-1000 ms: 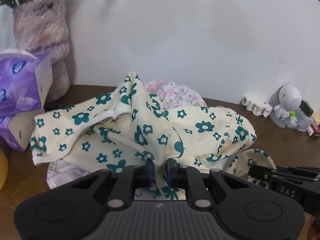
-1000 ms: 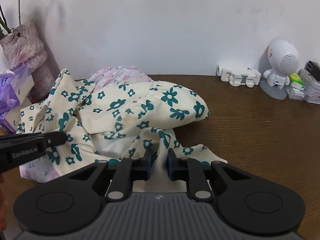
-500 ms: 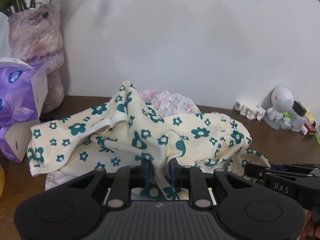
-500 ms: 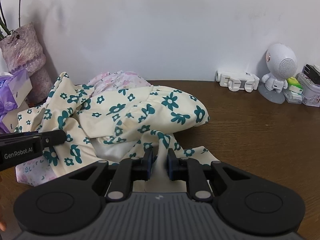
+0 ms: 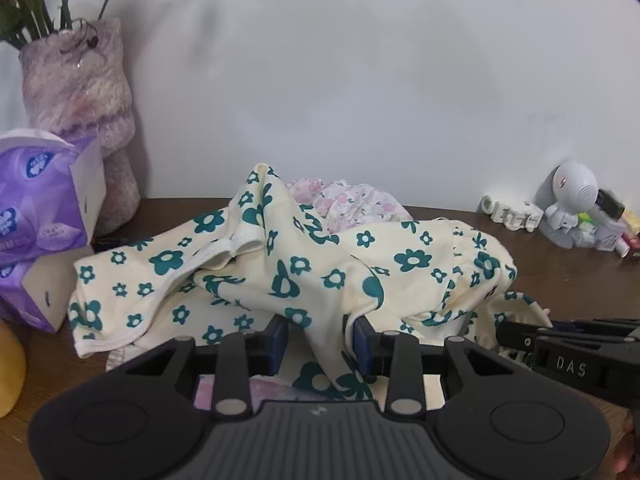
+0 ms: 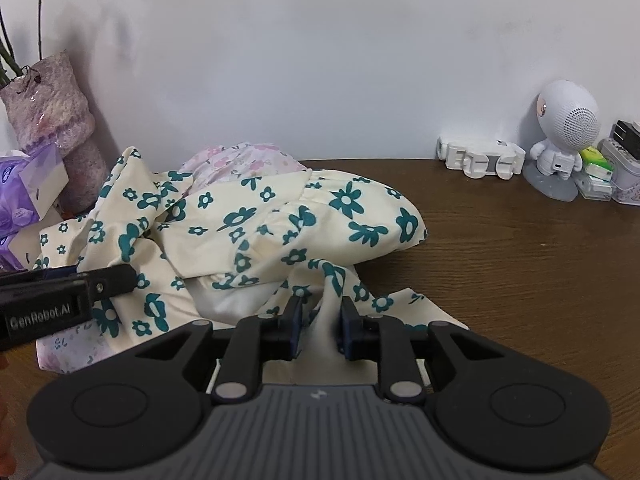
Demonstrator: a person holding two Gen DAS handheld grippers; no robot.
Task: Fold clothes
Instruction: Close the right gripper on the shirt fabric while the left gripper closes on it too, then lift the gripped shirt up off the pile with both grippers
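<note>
A cream garment with dark green flowers lies crumpled on the brown table; it also shows in the right wrist view. A pink floral garment lies behind and under it. My left gripper has its jaws a little apart with a fold of the cream garment between them. My right gripper has its jaws a little apart around a raised pinch of the same garment's near edge. Each gripper shows at the side of the other's view.
A purple tissue pack and a pink fuzzy vase stand at the left by the white wall. A white robot-shaped speaker, a white block toy and small boxes stand at the back right.
Both grippers' jaws have widened slightly around the cloth. The cream garment has settled lower on the table. The left gripper has drawn back a little.
</note>
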